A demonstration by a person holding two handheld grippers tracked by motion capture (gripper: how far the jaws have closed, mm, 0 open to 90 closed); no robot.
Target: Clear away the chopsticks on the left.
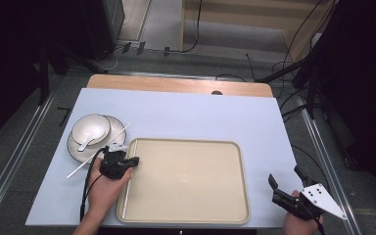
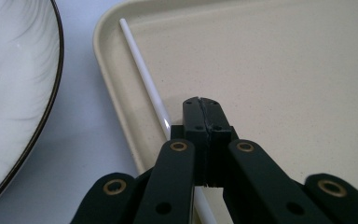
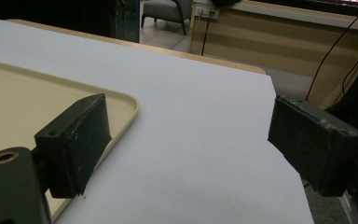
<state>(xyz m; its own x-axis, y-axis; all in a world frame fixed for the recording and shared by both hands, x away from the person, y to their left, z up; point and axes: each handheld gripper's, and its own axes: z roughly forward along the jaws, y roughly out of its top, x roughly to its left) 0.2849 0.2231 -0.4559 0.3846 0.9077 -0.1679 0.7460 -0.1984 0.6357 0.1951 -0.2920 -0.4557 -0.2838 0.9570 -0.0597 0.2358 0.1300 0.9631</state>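
Apparently left tongs [image 2: 200, 103] clamped on white chopstick [image 2: 142, 65], carrying it over beige tray [image 2: 307, 70] left rim, likely to lay it inside. Second chopstick [image 1: 120, 133] rests on plate [image 1: 74, 147] beside bowl [image 1: 91, 129]. Right tongs [image 3: 186, 144] wide apart, idle over tabletop [image 3: 200, 116].

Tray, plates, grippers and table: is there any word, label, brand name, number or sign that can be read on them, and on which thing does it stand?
None: no readable text in any view.
The beige tray, the white plate and the white table cover are plain.
The left gripper and the right gripper show only screws and rivets.
The grey plate on the right gripper carries dark dots, no letters.
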